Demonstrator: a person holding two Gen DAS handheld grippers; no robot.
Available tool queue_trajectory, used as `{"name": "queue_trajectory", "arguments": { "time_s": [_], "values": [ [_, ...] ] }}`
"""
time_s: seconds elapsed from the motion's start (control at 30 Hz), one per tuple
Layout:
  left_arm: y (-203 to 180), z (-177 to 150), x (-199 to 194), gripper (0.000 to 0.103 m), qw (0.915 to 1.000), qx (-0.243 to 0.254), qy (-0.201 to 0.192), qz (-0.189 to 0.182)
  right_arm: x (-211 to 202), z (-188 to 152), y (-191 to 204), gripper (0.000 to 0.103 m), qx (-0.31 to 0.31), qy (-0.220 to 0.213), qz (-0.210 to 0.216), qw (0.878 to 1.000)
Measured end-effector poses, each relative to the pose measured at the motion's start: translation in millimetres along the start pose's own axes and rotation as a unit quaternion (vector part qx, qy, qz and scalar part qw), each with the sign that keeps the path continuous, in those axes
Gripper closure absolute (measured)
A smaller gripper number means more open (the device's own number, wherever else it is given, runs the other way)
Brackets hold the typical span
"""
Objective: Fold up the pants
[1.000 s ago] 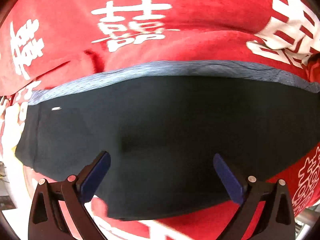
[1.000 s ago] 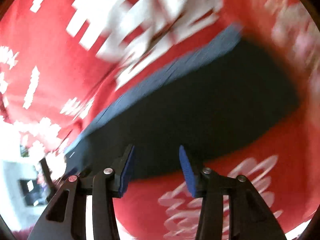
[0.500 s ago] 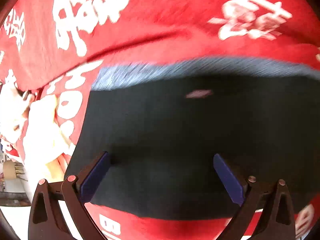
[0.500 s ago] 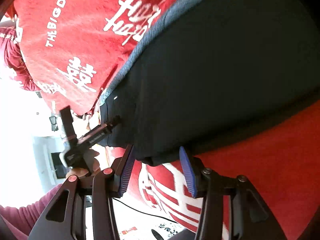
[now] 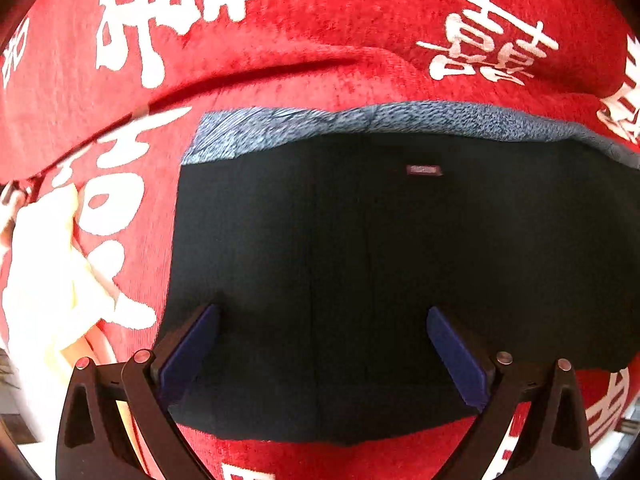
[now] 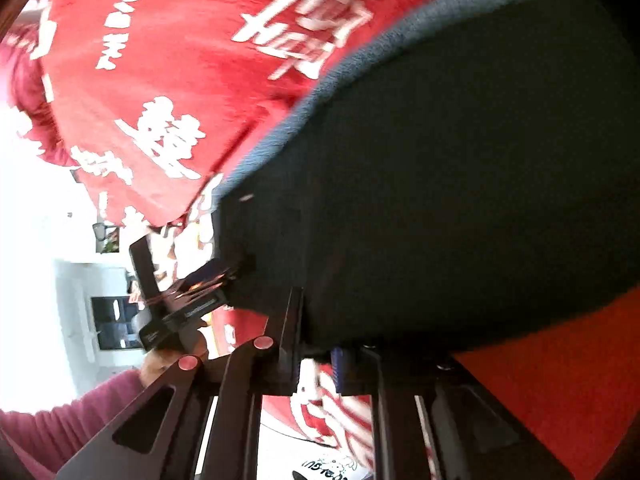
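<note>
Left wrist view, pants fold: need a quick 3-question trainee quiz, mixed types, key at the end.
1. True or false: the left tongs are shut on the dark fabric pants.
2. What do the pants lie on?
A. a red plush cloth with white characters
B. a bare wooden tabletop
C. a blue plastic tarp
3. Fill in: along the pants' far edge runs a ____.

Key
1. False: the tongs stand open, one pad to each side, over the flat fabric.
2. A
3. grey-blue knit band
</note>
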State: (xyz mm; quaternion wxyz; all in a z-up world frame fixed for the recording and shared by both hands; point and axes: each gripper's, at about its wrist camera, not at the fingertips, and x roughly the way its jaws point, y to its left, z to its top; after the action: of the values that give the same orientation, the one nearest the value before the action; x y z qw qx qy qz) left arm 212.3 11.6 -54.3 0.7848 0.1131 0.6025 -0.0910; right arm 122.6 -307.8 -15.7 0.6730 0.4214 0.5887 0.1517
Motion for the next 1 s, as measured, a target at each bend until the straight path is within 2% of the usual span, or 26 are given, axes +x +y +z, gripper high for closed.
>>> {"name": "queue_trajectory", "arguments": {
  "time_s": [0.13, 0.2, 0.23, 0.27, 0.3, 0.37, 0.5, 0.6, 0.67, 0.73, 0.77, 0.8, 0.87, 0.93, 1.0],
  "values": [
    [-10.9, -6.1, -5.7, 0.0, 0.9998, 0.015, -0.007, 0.009, 11.4, -18.6, -19.8, 0.092, 0.006, 0.022, -0.057, 0.998],
    [-10.5, -5.0, -7.7, 0.0, 0.9998, 0.012, 0.005, 0.013, 4.7, -25.9, -27.7, 0.091, 0.02, 0.02, -0.043, 0.999],
    [-10.0, -4.4, -9.3, 0.0, 0.9997, 0.008, 0.012, 0.018, 0.5, -28.4, -28.4, 0.087, 0.021, 0.024, -0.048, 0.998],
    [-11.4, -3.8, -11.9, 0.0, 0.9995, 0.004, 0.021, 0.025, -5.6, -31.7, -28.7, 0.078, 0.019, 0.035, -0.065, 0.997],
    [-14.7, -2.5, -16.5, 0.0, 0.999, 0.002, 0.028, 0.034, -12.4, -34.4, -29.2, 0.075, 0.016, 0.044, -0.085, 0.995],
    [-27.6, -2.3, -32.1, 0.0, 0.9991, 0.001, 0.022, 0.036, -34.3, -35.6, -30.4, 0.072, 0.006, 0.038, -0.098, 0.994],
    [-89.4, 6.6, -60.8, 0.0, 0.9992, 0.034, -0.013, -0.016, -84.9, -12.3, -29.5, 0.068, -0.026, -0.027, -0.156, 0.987],
    [-150.7, 18.5, -53.6, 0.0, 0.9964, 0.059, -0.014, -0.059, -100.2, 22.9, -31.5, 0.068, -0.045, -0.07, -0.188, 0.979],
    [-182.1, 22.5, -39.9, 0.0, 0.9955, 0.07, -0.007, -0.064, -96.5, 42.7, -39.1, 0.068, -0.047, -0.079, -0.204, 0.975],
    [-203.7, 16.1, -18.9, 0.0, 0.9949, 0.086, 0.01, -0.051, -83.1, 50.5, -52.2, 0.068, -0.05, -0.056, -0.235, 0.969],
    [-204.7, 10.7, -13.3, 0.0, 0.9951, 0.085, 0.013, -0.048, -77.5, 49.4, -58.5, 0.068, -0.049, -0.045, -0.229, 0.971],
    [-196.3, 5.7, -16.3, 0.0, 0.9964, 0.057, -0.003, -0.063, -82.5, 46.5, -58.8, 0.068, -0.053, -0.061, -0.216, 0.973],
    [-188.3, 4.8, -14.4, 0.0, 0.9956, 0.042, 0.028, -0.079, -89.0, 42.3, -60.2, 0.068, -0.043, -0.046, -0.202, 0.977],
    [-185.5, 12.5, -19.6, 0.0, 0.9963, 0.037, 0.042, -0.065, -100.0, 44.8, -56.5, 0.068, -0.039, -0.049, -0.194, 0.979],
    [-190.3, 31.0, -28.0, 0.0, 0.9979, 0.046, 0.014, -0.044, -109.4, 54.9, -48.1, 0.068, -0.065, -0.075, -0.202, 0.974]
  ]
}}
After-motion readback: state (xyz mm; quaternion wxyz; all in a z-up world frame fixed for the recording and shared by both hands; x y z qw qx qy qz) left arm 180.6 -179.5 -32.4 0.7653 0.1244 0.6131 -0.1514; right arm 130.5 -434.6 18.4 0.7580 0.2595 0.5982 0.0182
